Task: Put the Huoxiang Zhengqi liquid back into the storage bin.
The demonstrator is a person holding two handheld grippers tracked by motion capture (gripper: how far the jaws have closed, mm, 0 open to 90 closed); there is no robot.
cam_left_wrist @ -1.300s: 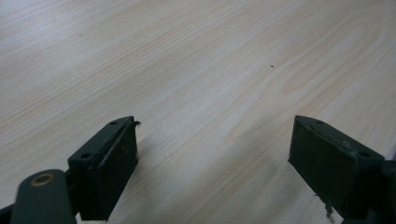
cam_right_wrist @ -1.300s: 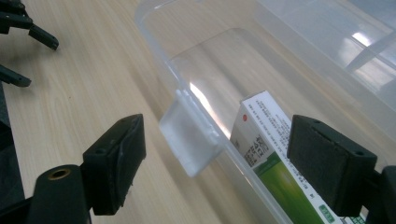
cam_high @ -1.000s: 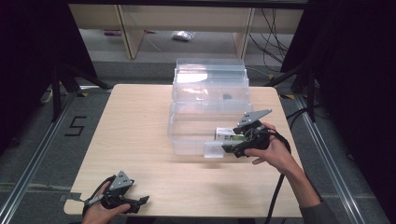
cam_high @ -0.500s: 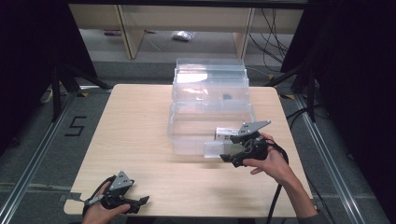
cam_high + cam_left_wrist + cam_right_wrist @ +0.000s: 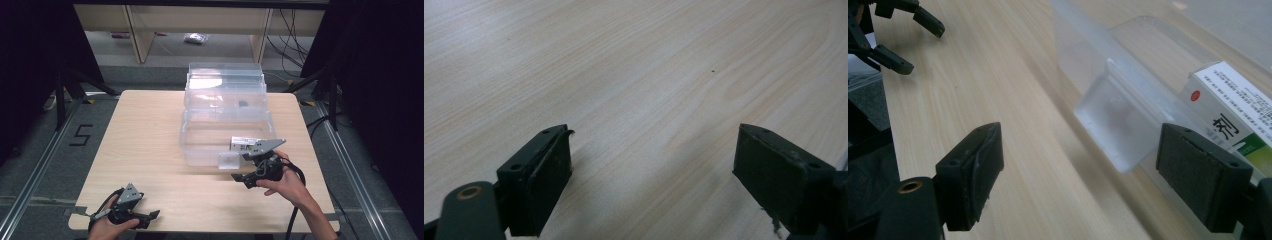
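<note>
Right gripper [image 5: 239,176] jaws apart, nothing held | clear box's latch tab [image 5: 1115,125] just ahead between jaws, untouched | carton [image 5: 1230,112] inside clear box [image 5: 225,120], beyond far jaw | left gripper [image 5: 654,175] jaws apart over bare table [image 5: 150,130]

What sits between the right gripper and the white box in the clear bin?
The clear bin's near wall and its latch tab stand between the open right gripper and the white box, which lies inside the bin.
</note>
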